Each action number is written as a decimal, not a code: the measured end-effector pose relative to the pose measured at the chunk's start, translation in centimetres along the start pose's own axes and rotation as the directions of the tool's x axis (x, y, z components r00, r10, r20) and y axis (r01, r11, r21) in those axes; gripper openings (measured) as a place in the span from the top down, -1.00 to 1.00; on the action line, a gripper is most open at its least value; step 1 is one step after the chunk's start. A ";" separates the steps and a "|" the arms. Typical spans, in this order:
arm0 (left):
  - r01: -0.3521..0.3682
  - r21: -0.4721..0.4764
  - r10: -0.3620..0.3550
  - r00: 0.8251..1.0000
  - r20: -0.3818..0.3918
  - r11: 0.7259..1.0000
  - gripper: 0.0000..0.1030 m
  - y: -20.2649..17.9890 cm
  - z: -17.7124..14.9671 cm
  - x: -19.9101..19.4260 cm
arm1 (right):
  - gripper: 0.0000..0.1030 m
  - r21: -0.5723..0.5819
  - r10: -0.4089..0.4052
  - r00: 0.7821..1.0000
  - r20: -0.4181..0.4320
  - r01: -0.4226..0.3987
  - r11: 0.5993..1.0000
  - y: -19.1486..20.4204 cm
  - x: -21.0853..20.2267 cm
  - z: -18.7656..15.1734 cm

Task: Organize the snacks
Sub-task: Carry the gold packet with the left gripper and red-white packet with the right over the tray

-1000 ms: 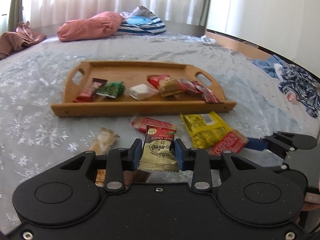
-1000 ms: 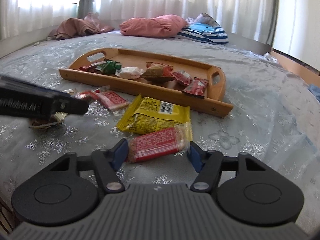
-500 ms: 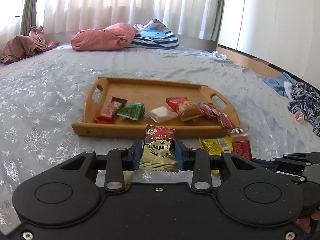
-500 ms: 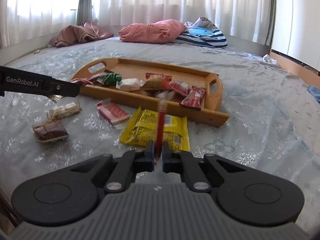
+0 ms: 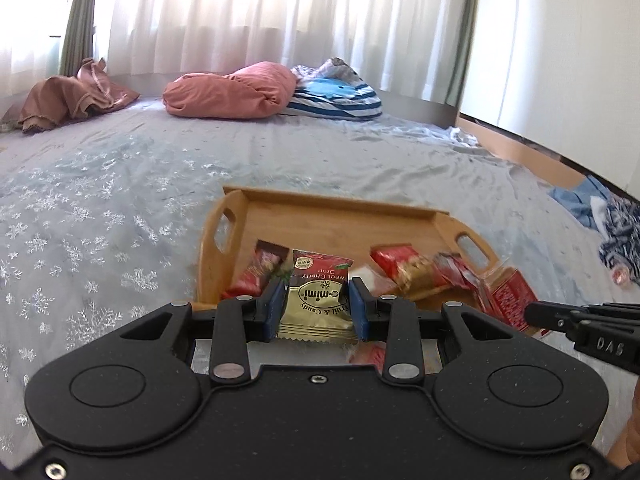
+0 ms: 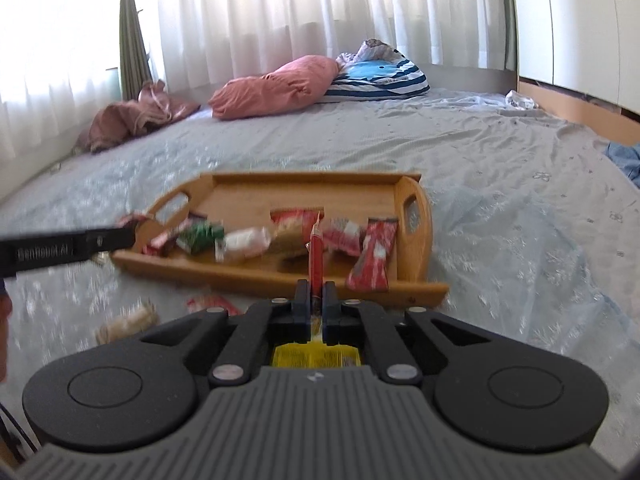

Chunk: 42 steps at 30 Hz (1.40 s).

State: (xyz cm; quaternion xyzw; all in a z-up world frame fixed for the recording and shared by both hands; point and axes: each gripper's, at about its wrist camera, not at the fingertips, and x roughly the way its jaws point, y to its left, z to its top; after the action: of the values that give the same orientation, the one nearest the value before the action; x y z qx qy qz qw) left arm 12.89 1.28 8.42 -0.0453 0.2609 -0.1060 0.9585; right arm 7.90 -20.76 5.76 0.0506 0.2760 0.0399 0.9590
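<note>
A wooden tray (image 5: 344, 216) with several wrapped snacks lies on the bed; it also shows in the right wrist view (image 6: 416, 216). My left gripper (image 5: 316, 308) is shut on a gold and red cherry candy packet (image 5: 318, 296), held above the tray's near left part. My right gripper (image 6: 316, 300) is shut on a thin red snack bar (image 6: 316, 256), held edge-on above the tray's near rim. That bar also shows in the left wrist view (image 5: 510, 300), held by the right gripper (image 5: 536, 314).
A yellow packet (image 6: 316, 356), a red packet (image 6: 212, 304) and a pale bar (image 6: 128, 320) lie on the grey bedspread (image 6: 500, 200) in front of the tray. Pink and striped pillows (image 5: 240, 92) sit far back. Clothes (image 5: 616, 232) lie at the right.
Both grippers have moved forward and up toward the tray with their snacks. The loose packets on the bedspread have slid below and behind the fingers.
</note>
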 end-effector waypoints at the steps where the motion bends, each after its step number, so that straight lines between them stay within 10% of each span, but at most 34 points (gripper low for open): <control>1: 0.002 -0.011 -0.002 1.000 0.002 1.000 0.37 0.3 0.3 0.3 | 0.87 0.020 0.004 1.000 0.001 -0.004 1.000 -0.3 0.3 0.5; 25: 0.003 -0.065 -0.008 0.997 -0.077 0.998 0.37 0.2 5.9 17.0 | 0.87 0.292 0.048 0.989 -0.142 -0.005 0.956 -7.1 18.0 8.6; 42: -0.075 -0.063 0.063 0.985 -0.163 0.995 0.37 0.4 4.4 20.8 | 0.84 0.372 0.157 0.973 -0.171 -0.083 0.924 -8.0 20.6 7.7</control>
State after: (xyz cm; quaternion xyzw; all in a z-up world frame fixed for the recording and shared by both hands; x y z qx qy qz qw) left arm 32.73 -2.95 1.91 -0.0606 0.3424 -0.0670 0.9352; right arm 29.83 -27.13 0.47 0.2393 0.3690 0.0520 0.8966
